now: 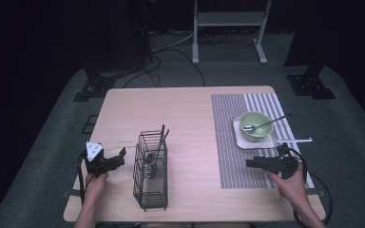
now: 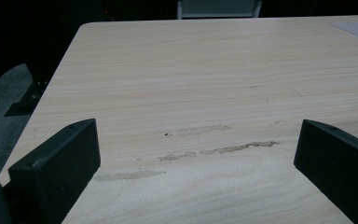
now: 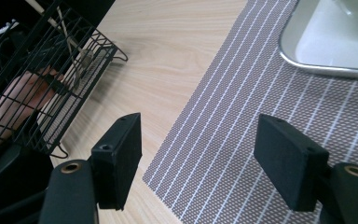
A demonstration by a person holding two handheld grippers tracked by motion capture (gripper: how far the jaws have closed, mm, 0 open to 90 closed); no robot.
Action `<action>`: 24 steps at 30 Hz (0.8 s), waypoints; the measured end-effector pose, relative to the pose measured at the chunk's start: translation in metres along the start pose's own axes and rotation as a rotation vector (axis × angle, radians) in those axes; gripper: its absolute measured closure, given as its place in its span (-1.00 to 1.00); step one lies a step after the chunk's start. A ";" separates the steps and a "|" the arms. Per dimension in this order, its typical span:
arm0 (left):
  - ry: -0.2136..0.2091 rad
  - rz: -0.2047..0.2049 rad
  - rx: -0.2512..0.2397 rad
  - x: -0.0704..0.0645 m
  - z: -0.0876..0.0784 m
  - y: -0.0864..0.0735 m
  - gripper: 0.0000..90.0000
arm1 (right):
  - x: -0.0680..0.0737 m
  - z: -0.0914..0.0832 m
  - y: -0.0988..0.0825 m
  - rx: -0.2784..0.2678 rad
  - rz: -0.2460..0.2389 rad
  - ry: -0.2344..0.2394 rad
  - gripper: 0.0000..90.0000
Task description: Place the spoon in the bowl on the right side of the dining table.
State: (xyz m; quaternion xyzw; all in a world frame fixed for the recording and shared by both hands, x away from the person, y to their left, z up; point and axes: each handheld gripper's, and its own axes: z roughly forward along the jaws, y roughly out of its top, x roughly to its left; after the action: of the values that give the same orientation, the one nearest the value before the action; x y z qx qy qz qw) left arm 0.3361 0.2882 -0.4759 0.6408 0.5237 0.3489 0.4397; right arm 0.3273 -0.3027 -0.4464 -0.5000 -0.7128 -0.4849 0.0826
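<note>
While both hands rest low near the front edge of the wooden table [image 1: 180, 102], nothing is held yet. L gripper [image 1: 119, 156] sits just left of a black wire caddy [image 1: 150, 175], jaws wide apart w/ bare tabletop between them, as the left gripper view confirms. R gripper [image 1: 251, 163] lies over the near edge of a grey striped placemat [image 1: 228, 142], pointing left toward the caddy; its jaws are also apart, empty, mat and wood showing between them in the right gripper view.

Caddy stands upright, front-centre-left, w/ a spoon [image 1: 150, 164] and dark chopsticks [image 1: 160, 140] leaning inside. On the mat, a pale green bowl [image 1: 255, 126] sits on a white square plate [image 1: 266, 140]; a second spoon [image 1: 261, 125] rests in the bowl, and a fork [image 1: 294, 139] lies just right of the plate.

Judged step: table-setting approach phase, R gripper heading for the utensils in the caddy. Next move prob. needs lifting over the caddy rim, lining jaws up on one handle, closing, then pulling straight up to clear the wire.
</note>
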 end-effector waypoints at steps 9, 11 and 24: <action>0.000 0.000 0.000 0.000 0.000 0.000 -1.00 | 0.009 0.007 -0.006 0.023 -0.023 0.010 -0.32; 0.000 0.000 0.000 0.000 0.000 0.000 -1.00 | 0.010 0.008 -0.008 0.026 -0.021 0.014 -0.32; 0.001 0.000 0.000 0.000 0.000 0.000 -1.00 | 0.019 0.014 -0.017 0.057 -0.033 0.037 -0.32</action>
State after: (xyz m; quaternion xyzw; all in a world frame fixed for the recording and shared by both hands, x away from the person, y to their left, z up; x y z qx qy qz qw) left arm 0.3361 0.2883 -0.4759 0.6407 0.5240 0.3489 0.4396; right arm 0.3093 -0.2804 -0.4526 -0.4765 -0.7328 -0.4749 0.1020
